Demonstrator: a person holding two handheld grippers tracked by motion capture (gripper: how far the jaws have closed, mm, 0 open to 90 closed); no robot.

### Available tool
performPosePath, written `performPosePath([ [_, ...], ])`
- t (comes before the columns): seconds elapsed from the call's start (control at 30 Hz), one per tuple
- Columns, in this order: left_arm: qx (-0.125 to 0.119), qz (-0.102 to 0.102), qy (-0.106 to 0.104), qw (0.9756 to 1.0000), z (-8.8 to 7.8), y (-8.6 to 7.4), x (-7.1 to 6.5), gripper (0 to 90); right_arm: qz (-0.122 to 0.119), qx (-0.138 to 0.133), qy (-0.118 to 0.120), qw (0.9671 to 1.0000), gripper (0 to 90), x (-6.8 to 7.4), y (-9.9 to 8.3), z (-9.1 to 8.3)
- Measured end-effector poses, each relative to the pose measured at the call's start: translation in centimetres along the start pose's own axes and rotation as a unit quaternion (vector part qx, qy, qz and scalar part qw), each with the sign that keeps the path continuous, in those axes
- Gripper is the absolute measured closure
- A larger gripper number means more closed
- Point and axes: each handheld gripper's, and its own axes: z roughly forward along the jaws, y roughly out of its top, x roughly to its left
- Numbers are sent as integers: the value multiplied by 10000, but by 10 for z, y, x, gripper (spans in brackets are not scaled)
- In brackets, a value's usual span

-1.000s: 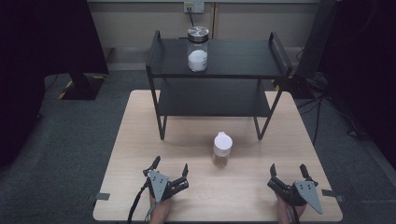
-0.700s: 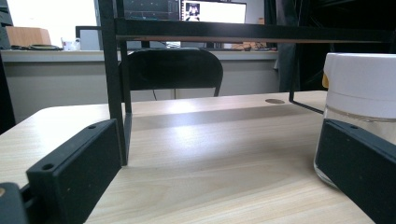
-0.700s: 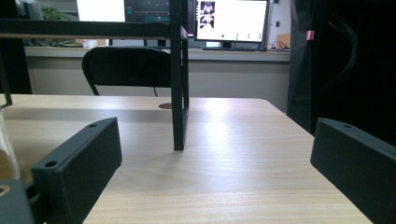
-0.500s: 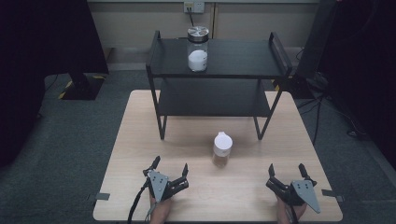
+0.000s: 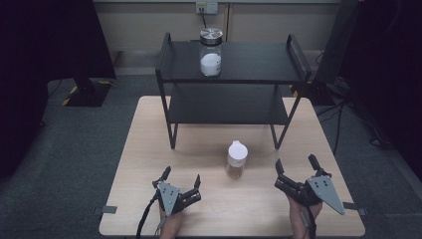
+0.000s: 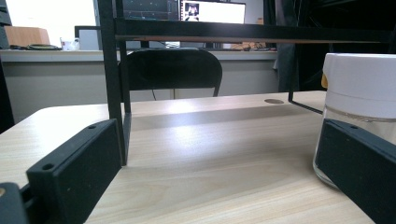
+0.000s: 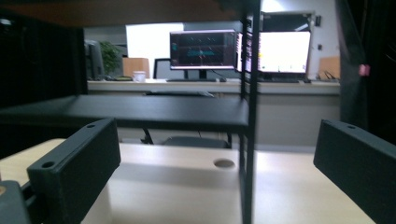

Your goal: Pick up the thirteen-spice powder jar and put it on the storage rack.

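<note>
A small clear jar with a white lid (image 5: 237, 159) stands upright on the wooden table (image 5: 149, 144), in front of the black shelf. In the left gripper view this jar (image 6: 359, 102) rises at the right edge, just beyond the right jaw. My left gripper (image 5: 181, 180) rests near the table's front edge, left of the jar, open and empty. My right gripper (image 5: 296, 168) sits to the jar's right, also open with nothing between its jaws. A taller glass jar with a metal lid (image 5: 210, 52), holding white powder, stands on the top of the black two-level shelf (image 5: 259, 62).
The shelf's front legs (image 5: 172, 134) stand on the table behind the small jar; one leg (image 7: 250, 140) rises straight ahead in the right gripper view. A dark stand (image 5: 84, 89) is on the floor at left, cables (image 5: 343, 119) at right.
My right gripper has crept slightly forward and left toward the small jar. The left gripper and both jars have stayed put.
</note>
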Motion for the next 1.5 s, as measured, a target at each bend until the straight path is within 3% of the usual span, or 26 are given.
performPosePath([
  [0.17,-3,-11,1,10000,0,0,0,0,-35,-61,301,9995,0,18,7,19],
  [0.27,-13,-18,-23,10000,0,0,1,0,153,272,593,9978,3,27,14,34],
  [0.4,-6,-8,-47,10000,0,0,2,0,53,401,809,9959,2,44,7,50],
  [0.6,-3,-7,-34,10000,0,0,1,0,312,646,979,9926,0,52,-7,69],
  [0.87,-7,-5,-33,10000,0,0,1,0,69,533,989,9937,0,64,-33,70],
  [1.1,-9,-28,-42,10000,0,0,2,0,-77,777,1015,9918,17,70,-44,77],
  [1.2,-10,-27,-52,10000,0,0,2,0,-58,879,1007,9910,37,70,-48,78],
  [1.37,-12,-23,-68,10000,0,0,3,0,-72,802,1112,9905,141,66,-55,76],
  [1.5,-9,-11,-88,10000,0,0,3,0,60,878,1132,9897,162,64,-57,79],
])
